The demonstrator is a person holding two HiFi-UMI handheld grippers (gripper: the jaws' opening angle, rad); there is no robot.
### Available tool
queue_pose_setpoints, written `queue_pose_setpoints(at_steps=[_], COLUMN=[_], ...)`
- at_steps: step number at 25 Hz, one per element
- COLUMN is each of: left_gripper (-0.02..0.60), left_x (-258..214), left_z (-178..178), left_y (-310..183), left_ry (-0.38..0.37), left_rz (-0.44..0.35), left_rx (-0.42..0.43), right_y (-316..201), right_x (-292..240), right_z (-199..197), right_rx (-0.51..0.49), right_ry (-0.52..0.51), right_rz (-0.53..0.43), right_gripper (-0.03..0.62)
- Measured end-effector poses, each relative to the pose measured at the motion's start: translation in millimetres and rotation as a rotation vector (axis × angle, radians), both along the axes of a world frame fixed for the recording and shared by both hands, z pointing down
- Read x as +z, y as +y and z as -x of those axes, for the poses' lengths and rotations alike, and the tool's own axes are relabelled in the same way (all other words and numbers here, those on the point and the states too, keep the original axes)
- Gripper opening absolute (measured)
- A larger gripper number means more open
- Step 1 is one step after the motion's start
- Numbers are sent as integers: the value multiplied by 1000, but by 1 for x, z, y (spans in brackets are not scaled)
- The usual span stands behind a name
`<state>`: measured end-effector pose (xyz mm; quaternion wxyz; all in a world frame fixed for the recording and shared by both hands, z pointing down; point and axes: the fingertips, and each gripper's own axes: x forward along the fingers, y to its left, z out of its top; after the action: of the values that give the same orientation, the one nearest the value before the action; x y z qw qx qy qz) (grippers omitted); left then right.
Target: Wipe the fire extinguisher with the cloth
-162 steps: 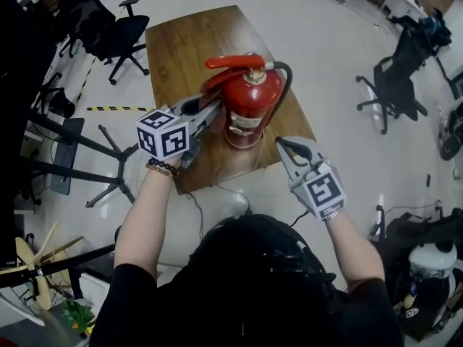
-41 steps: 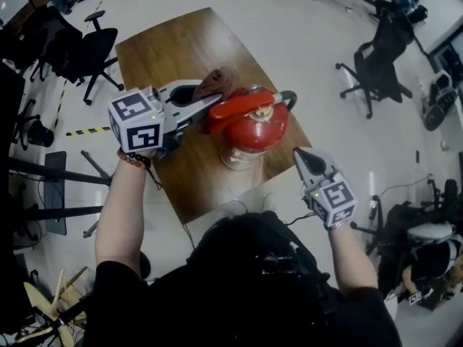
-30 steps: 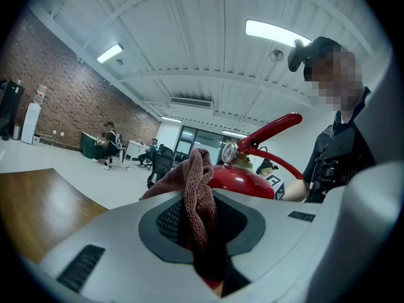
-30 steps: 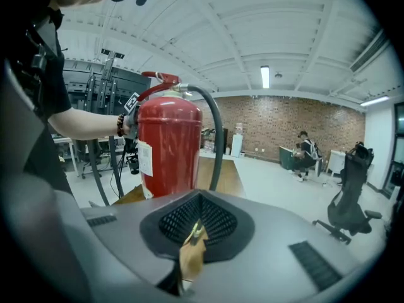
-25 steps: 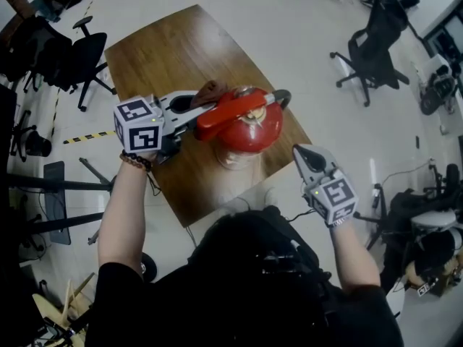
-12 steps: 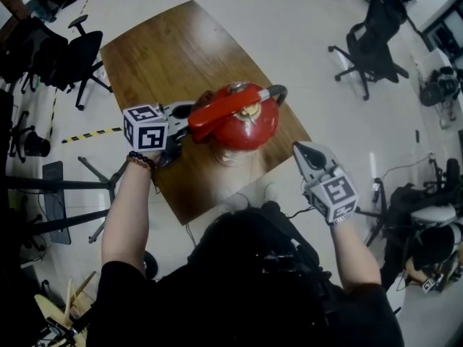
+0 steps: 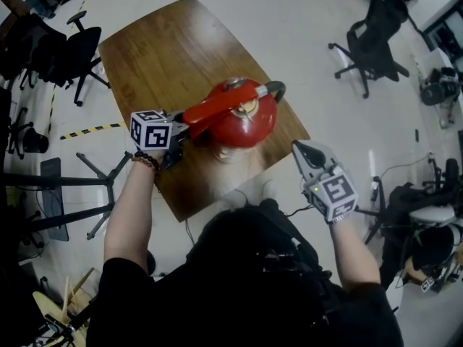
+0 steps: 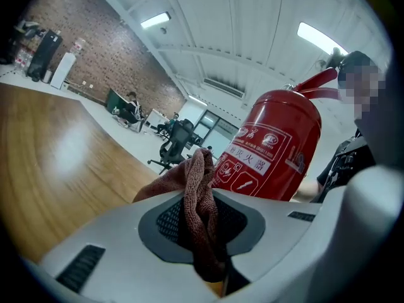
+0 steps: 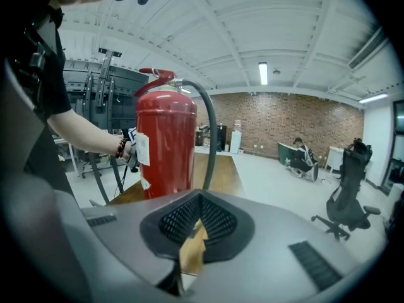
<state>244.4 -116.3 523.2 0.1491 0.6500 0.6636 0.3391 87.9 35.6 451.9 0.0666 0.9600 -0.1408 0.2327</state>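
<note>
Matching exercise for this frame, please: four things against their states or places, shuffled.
Things:
1 cloth
2 extinguisher
3 right gripper
4 hose

States:
A upright on the table
B shut, apart from the extinguisher
C black, curved
D pinched in the left gripper

Pairs: 1-D, 2-A, 3-B, 4-C

We've got a wooden table [image 7: 159, 49] top centre, a black office chair [image 7: 372, 38] upper right, yellow-black floor tape [image 7: 90, 130] at left.
</note>
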Motion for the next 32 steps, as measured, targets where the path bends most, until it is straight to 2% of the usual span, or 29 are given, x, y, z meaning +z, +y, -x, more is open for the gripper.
queue_pose_setpoints(at_steps=[6, 12, 27, 32], left_gripper=[58, 58, 58, 58], left_x=[31, 62, 115, 122], left_z=[2, 7, 25, 29], left_y=[-3, -8, -21, -29], left_ry=[-43, -56, -26, -25], left_rz=[-63, -149, -350, -382], left_rx=[-25, -48, -100, -131], right_y=[-2, -4, -10, -12], right_x=[0, 0, -4, -6], right_z=[-1, 2, 5, 7], right_rx=[-10, -15, -28, -37], right_ry=[-1, -1, 9, 15], right_rz=[-2, 0, 3, 4], right_gripper=[25, 25, 25, 25])
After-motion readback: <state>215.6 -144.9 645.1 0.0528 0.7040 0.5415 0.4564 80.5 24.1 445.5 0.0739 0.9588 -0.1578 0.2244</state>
